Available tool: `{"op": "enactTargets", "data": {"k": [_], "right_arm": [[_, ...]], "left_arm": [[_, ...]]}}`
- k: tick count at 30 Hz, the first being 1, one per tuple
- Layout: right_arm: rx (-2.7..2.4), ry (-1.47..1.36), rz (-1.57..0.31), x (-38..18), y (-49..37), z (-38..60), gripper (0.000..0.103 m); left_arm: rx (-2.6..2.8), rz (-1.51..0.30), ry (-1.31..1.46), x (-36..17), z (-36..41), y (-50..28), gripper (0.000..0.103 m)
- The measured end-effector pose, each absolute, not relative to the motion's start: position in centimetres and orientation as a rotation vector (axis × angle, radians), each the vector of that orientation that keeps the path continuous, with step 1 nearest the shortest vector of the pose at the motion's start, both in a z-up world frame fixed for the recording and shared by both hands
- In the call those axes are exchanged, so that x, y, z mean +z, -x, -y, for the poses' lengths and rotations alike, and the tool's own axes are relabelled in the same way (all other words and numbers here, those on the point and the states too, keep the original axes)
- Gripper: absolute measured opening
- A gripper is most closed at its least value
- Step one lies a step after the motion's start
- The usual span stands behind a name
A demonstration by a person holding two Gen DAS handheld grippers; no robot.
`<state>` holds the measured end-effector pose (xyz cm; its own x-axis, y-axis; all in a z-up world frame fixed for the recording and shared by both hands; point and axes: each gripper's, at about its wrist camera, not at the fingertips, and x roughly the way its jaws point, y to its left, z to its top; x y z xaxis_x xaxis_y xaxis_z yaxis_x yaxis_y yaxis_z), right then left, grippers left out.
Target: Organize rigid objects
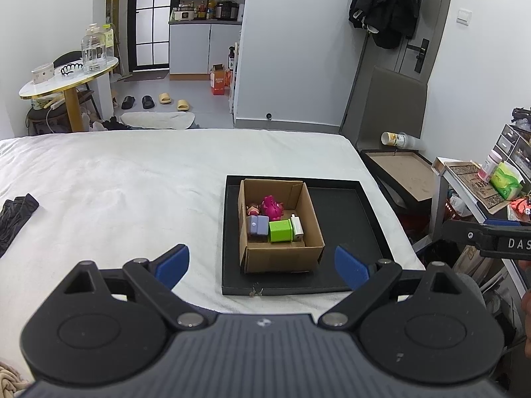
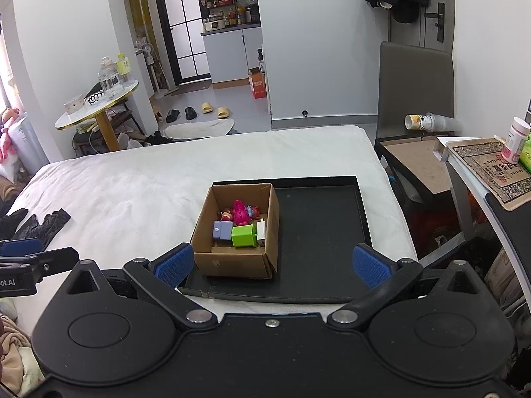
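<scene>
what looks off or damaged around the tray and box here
The black tray has a small torn or chipped spot on its near rim. The cardboard box sits crowded into the tray's left side, and the toys in it lie jumbled. Both grippers, left and right, are open and empty.

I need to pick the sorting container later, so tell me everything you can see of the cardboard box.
The cardboard box is plain brown corrugated card, open-topped, with its flaps folded down inside. It sits upright in the left part of the black tray on the white bed. Inside lie a green block, a lilac block, a white piece and a magenta toy among small figures. Neither gripper touches it.
</scene>
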<state>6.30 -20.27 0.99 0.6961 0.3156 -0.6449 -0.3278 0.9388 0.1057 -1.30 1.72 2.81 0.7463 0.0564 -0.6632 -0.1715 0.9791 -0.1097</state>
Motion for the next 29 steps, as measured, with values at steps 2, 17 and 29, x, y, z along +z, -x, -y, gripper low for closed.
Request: {"op": "enactTargets", "data": {"k": [2,17,29], "right_arm": [[0.359,0.018,-0.717,0.9,-6.38,20.36,0.103],[0.362,0.021,-0.72,0.71,-6.3,20.42,0.103],[0.359,0.018,-0.736,0.25,-6.44,20.31,0.103]], "left_arm": [[0.124,-0.718,0.17,2.81,-1.71,1.29,0.094],[0.122,-0.731,0.173,2.77,-1.7,1.24,0.094],[0.098,-0.725,0.176,2.41,-1.39,1.28,0.094]]}}
